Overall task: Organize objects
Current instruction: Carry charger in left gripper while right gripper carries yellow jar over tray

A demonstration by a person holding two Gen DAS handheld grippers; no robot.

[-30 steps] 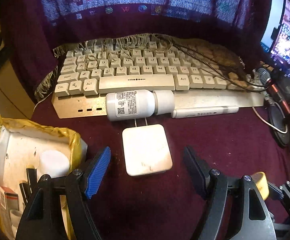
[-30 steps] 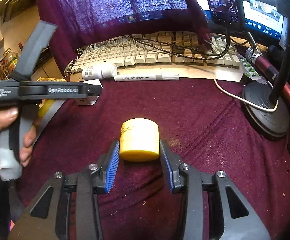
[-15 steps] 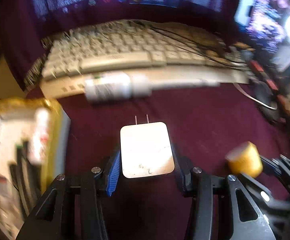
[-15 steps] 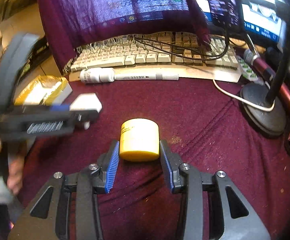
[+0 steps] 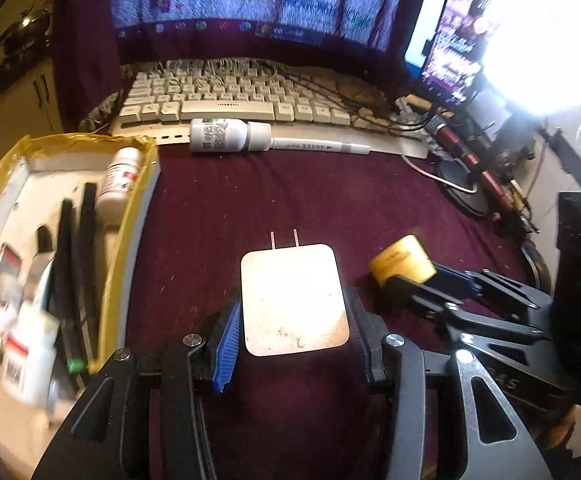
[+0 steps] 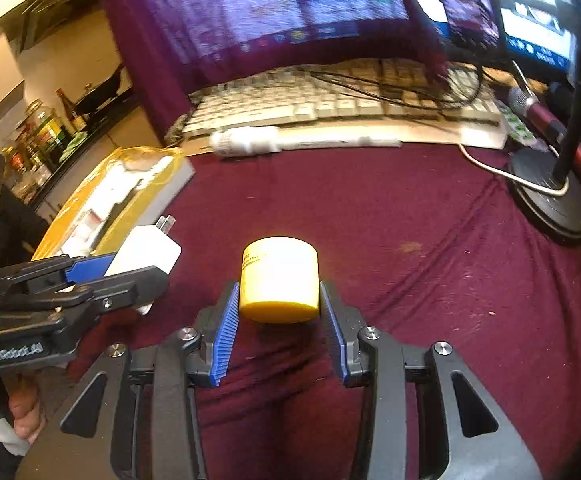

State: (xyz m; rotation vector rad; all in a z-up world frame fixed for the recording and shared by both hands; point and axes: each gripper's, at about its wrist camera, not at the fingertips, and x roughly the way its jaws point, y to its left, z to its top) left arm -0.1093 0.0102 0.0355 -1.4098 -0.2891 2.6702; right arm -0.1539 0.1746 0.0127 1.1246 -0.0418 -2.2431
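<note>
Left gripper (image 5: 292,322): clamped on the white charger (image 5: 293,300), its pads pressing both flat sides; the two prongs point forward, away from the hand.
Left jaws: they have just been closing, and the charger now sits between them.
Right gripper (image 6: 278,312): grasping the yellow jar (image 6: 278,280) across its round body, the jar upright and clear of the cloth (a shadow shows beneath it).
Charger's place: held above the maroon cloth (image 5: 250,208) at the desk's near side, roughly mid-width.
Key relation: the yellow-lined box (image 5: 128,208) lies to the charger's left, at the desk's left edge — the left hand is plainly the nearer one, while the jar is further off on the right.
Box axis: its long side runs front to back, about in line with the charger's prongs, so little turning seems needed.
Box contents: bottles, dark pens and small packets; the free space looks tight.
Far edge: a white bottle (image 5: 226,135) and a marker (image 5: 322,147) lie end to end against the keyboard (image 5: 226,98) — not yet sorted.
</note>
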